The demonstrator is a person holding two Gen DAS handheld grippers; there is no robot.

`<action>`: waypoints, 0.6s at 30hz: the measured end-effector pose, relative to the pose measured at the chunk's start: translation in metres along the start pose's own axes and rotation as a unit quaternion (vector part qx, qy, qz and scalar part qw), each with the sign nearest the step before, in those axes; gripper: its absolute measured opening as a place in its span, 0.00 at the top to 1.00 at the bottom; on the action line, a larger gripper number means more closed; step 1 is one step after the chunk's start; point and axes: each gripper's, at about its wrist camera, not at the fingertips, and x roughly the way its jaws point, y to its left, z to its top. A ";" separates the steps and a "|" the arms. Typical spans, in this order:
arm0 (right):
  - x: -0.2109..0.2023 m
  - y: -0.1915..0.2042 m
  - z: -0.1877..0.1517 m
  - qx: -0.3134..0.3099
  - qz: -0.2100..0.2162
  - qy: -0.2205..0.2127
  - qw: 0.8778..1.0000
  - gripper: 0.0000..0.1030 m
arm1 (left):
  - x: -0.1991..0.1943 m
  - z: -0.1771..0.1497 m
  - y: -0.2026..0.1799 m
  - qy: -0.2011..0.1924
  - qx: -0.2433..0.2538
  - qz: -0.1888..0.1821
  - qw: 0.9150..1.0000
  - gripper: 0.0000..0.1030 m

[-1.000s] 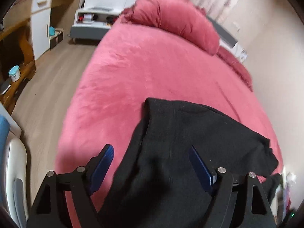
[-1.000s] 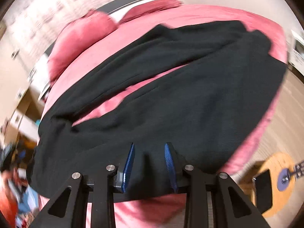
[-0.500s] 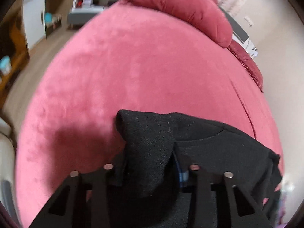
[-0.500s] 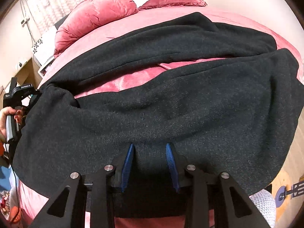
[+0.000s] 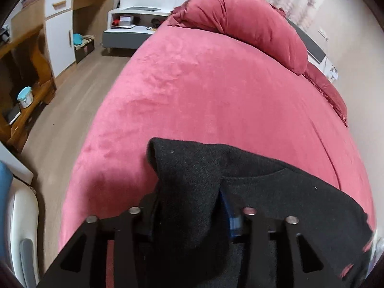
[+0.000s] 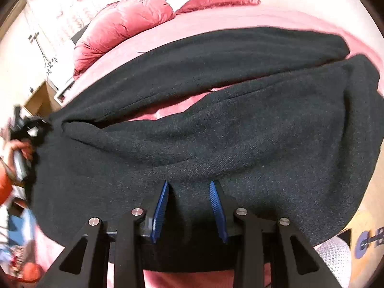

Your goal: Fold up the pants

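Black pants (image 6: 216, 129) lie spread across the pink bed (image 5: 216, 100), legs running side by side with a strip of bedcover showing between them. Laid out flat like this, I judge, so one leg can be carried over onto the other.

Left claw (image 5: 192, 206): clamped on a bunched end of the pants. Fabric rises between the fingers in a thick hump and hides most of the blue pads; only a sliver of blue shows on the right side. In the right wrist view this end looks like the far left tip of the garment, where cloth gathers to a point.

Right claw (image 6: 189, 192): fingers partly closed, blue ribbed pads (image 6: 159, 206) standing apart with dark cloth lying between and under them. I cannot tell whether they actually pinch the near edge or only rest over it.

Materials: pants are a heavy, matte, fleece-like knit, slightly fuzzy, holding soft rounded folds rather than sharp creases. It will likely drag on the bedcover, which is a velvety plush with a brushed sheen. Two plump pillows (image 5: 244, 21) in the same red-pink sit at the headboard, well clear of the pants.

Two-point hold suits lifting one long edge evenly.
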 end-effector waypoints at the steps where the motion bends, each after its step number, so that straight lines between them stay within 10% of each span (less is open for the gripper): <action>1: -0.004 -0.005 0.003 0.007 0.013 0.003 1.000 0.65 | -0.007 -0.002 0.005 -0.006 -0.008 -0.002 1.000 0.45; 9: -0.089 -0.123 0.031 0.117 0.003 -0.082 0.990 0.61 | -0.093 -0.049 0.014 -0.071 0.016 -0.032 0.997 0.31; 18: -0.114 -0.332 0.039 0.377 -0.102 -0.159 0.907 0.56 | -0.105 -0.173 -0.029 0.015 0.132 -0.074 0.988 0.27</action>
